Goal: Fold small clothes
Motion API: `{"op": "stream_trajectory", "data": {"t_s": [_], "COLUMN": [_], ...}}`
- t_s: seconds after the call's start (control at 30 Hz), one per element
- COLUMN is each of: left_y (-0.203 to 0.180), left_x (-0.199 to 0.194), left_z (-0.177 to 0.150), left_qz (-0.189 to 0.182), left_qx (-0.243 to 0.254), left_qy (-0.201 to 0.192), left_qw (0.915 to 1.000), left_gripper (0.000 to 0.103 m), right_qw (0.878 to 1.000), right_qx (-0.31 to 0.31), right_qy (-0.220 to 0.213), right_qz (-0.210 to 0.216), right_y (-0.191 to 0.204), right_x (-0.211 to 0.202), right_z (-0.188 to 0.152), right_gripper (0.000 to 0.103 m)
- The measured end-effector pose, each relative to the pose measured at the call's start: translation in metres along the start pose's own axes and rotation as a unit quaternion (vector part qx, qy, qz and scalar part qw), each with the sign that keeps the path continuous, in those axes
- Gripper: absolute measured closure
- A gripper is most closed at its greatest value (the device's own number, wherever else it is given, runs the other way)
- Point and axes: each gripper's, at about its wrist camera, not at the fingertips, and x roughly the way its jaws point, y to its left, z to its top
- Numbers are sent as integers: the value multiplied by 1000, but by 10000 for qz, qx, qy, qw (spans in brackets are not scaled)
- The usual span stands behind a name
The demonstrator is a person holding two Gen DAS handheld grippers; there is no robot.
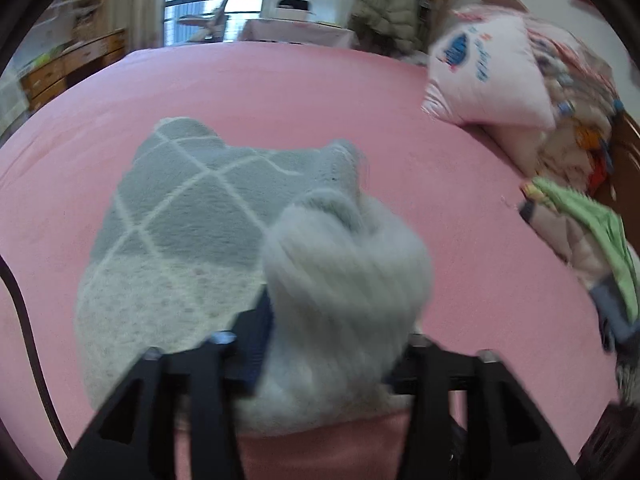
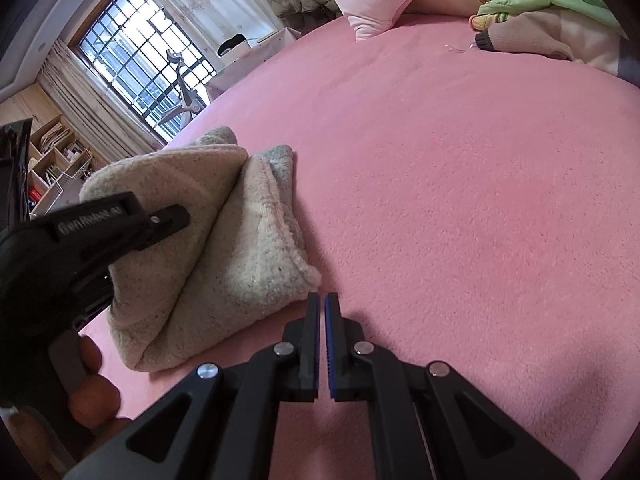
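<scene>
A small fluffy grey sweater [image 1: 180,216] with a white diamond pattern lies on the pink bed [image 1: 280,92]. My left gripper [image 1: 328,344] stands wide around a bunched, lifted fold of it [image 1: 344,280]; the cloth hides the fingertips, so I cannot tell whether the fingers pinch it. In the right wrist view the sweater [image 2: 224,256] is a half-folded cream and grey bundle at the left, with the left gripper [image 2: 120,220] over it. My right gripper [image 2: 322,300] is shut and empty, just right of the sweater's near corner, low over the bed [image 2: 460,200].
A pink pillow [image 1: 488,76] and a pile of other clothes [image 1: 584,232] lie along the bed's right side; they also show at the top of the right wrist view [image 2: 540,20]. A window, a desk and shelves stand beyond the bed.
</scene>
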Motion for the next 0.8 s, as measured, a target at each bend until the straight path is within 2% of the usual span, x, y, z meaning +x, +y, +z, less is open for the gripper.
{"op": "stream_trajectory", "data": {"t_s": [0.03, 0.07, 0.13, 0.23, 0.33, 0.43, 0.53, 0.6, 0.67, 0.73, 0.8], "left_y": [-3, -8, -14, -7, 11, 41, 84, 113, 133, 155, 169], "left_x": [-2, -4, -14, -32, -57, -83, -101, -104, -101, -96, -91], "left_z": [-2, -4, -9, -14, -17, -21, -24, -27, -29, -32, -37], "left_qz": [-76, -145, -141, -340, -587, -637, -411, -67, 125, 320, 378], "left_qx": [137, 293, 546, 509, 264, -113, -676, -1036, -1271, -1533, -1725], "left_qy": [50, 91, 53, 12, -26, -135, -278, -271, -208, -114, -32], "left_qw": [9999, 9994, 9984, 9981, 9979, 9978, 9965, 9942, 9916, 9876, 9843], "left_gripper": [22, 14, 14, 14, 14, 14, 14, 14, 14, 14, 14], "right_qw": [10000, 10000, 10000, 9998, 9995, 9991, 9982, 9967, 9955, 9941, 9916], "right_qx": [-9, -26, -79, -188, -299, -407, -368, -326, -245, -192, -295], "right_qy": [5, 10, -13, -79, -120, -95, 58, 145, 160, 145, 269], "right_qz": [-6, -11, -21, -36, -22, 97, 473, 736, 896, 1060, 1228], "right_y": [1, 1, 4, 10, 17, 25, 34, 41, 50, 60, 77], "right_x": [-1, -2, -7, -16, -24, -32, -36, -39, -42, -44, -39], "right_z": [1, 2, 4, 8, 11, 16, 25, 36, 47, 56, 70], "right_gripper": [101, 101, 101, 100, 101, 101, 100, 91, 48, 29, 27]}}
